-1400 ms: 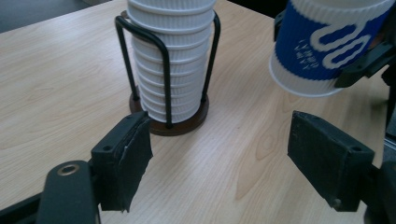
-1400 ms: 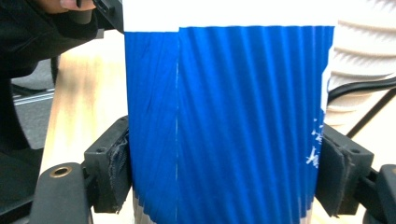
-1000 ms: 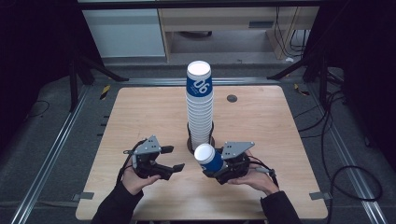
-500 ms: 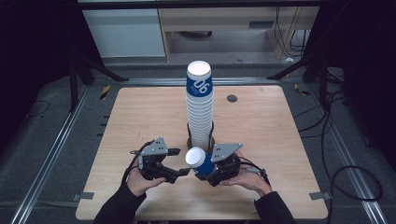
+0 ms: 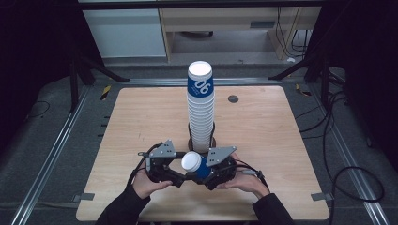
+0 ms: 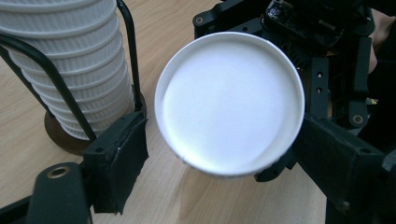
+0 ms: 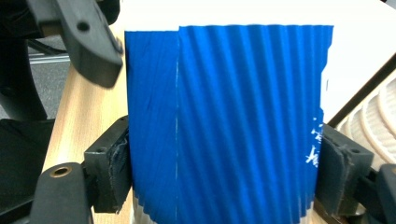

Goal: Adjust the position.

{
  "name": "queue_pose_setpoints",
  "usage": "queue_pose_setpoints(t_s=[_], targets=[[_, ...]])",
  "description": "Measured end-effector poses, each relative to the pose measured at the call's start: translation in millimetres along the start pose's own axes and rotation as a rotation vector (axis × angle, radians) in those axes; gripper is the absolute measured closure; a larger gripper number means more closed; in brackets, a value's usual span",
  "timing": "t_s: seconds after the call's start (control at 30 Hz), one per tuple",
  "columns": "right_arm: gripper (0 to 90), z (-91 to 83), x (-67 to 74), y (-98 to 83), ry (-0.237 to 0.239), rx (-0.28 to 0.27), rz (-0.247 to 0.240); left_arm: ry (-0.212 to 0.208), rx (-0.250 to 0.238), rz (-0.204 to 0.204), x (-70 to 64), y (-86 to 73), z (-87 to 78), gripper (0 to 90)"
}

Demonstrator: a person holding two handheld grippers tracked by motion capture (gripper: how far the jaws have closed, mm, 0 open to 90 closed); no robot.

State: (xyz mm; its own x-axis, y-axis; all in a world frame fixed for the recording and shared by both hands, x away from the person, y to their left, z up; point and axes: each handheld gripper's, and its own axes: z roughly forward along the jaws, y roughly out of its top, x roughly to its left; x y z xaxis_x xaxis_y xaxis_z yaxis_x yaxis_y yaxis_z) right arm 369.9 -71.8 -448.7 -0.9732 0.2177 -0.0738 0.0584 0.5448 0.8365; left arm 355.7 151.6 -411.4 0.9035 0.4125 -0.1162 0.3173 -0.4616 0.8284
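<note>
- Right gripper (image 5: 212,169), lower centre of the high view: fingers (image 7: 108,170) pinch the blue ribbed cup (image 7: 224,121) on both sides. The cup lies tilted, its white closed end (image 6: 229,103) facing the left gripper (image 5: 174,174).
- Since a second ago the cup has moved leftward in the high view, from the right hand's side to between the two grippers, just in front of the cup stack (image 5: 201,108) in its wire holder (image 6: 65,93) on the desk (image 5: 141,117).
- Left gripper: its fingers have just been opening and stand spread, with the cup's end at their mouth, untouched.
- Judgement: a handover or two-handed hold is being prepared; the left has yet to close.
</note>
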Motion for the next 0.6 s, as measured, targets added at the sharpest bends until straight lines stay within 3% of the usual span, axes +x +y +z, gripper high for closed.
queue_pose_setpoints(t_s=[0.37, 0.6], targets=[[20.7, 6.6, 3.6, 3.0, 0.013, 0.012, -0.007, -0.003, 0.013, 0.009, -2.9, -0.3, 5.2, 18.4], [20.6, 8.2, 4.0, 3.3, 0.016, 0.022, -0.007, -0.004, 0.019, 0.005, -2.9, -0.9, 6.1, 23.5]])
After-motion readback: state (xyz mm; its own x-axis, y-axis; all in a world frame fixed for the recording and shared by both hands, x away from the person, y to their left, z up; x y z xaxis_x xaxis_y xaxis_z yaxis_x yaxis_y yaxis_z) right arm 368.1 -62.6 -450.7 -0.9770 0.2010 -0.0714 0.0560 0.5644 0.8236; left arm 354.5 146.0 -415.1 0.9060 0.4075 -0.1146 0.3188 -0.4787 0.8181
